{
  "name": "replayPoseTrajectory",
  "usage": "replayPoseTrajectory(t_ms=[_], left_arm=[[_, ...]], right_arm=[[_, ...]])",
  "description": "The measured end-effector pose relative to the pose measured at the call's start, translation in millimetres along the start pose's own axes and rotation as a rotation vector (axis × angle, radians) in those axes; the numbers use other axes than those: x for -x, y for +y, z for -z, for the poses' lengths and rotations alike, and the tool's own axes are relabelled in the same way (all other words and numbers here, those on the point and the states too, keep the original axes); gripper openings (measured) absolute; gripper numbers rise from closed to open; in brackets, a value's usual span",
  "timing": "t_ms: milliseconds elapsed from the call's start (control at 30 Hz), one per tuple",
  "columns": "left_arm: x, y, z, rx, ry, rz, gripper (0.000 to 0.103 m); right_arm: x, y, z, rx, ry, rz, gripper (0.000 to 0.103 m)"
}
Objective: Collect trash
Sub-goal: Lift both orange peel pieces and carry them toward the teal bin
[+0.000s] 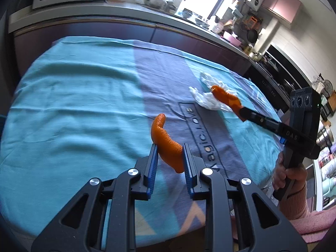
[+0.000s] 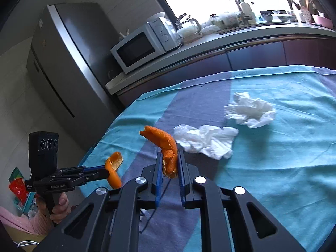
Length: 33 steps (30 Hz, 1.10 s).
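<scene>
My left gripper (image 1: 169,149) is shut on a curved strip of orange peel (image 1: 166,140), held above the blue tablecloth (image 1: 73,96). In the right wrist view that same left gripper (image 2: 107,173) shows at the lower left with its peel (image 2: 114,168). My right gripper (image 2: 170,153) is shut on a second orange peel (image 2: 162,139), lifted off the cloth. From the left wrist view the right gripper (image 1: 241,111) reaches in from the right with its peel (image 1: 225,96). Two crumpled white tissues lie on the cloth, one near (image 2: 205,140) and one farther (image 2: 251,109).
A kitchen counter (image 2: 210,42) with a microwave (image 2: 142,46) and a kettle runs behind the table. A grey fridge (image 2: 69,58) stands at the left. A person's hand (image 1: 287,174) in a pink sleeve holds the right gripper's handle. Red packaging (image 2: 17,187) lies low at the left.
</scene>
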<state>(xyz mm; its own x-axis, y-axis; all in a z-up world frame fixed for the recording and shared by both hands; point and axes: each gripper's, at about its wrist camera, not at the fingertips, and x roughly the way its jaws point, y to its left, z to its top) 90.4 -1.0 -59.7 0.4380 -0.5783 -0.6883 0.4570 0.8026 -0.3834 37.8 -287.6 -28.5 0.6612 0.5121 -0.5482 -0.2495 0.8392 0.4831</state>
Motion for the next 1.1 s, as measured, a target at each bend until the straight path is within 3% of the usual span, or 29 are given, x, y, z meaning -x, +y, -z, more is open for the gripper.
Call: replayPoseTrajectory(t_ms=[500, 1100], left_arm=[[63.0, 46.5, 13.6, 0.063, -0.102, -0.125, 0.024], [109.4, 81.8, 22.0, 0.133, -0.177, -0.213, 0.024]], right_arm=[[-70.0, 66.0, -5.9, 0.076, 0.104, -0.161, 0.013], [-109.7, 110.3, -7.8, 0.133, 0.165, -0.251, 0.013]])
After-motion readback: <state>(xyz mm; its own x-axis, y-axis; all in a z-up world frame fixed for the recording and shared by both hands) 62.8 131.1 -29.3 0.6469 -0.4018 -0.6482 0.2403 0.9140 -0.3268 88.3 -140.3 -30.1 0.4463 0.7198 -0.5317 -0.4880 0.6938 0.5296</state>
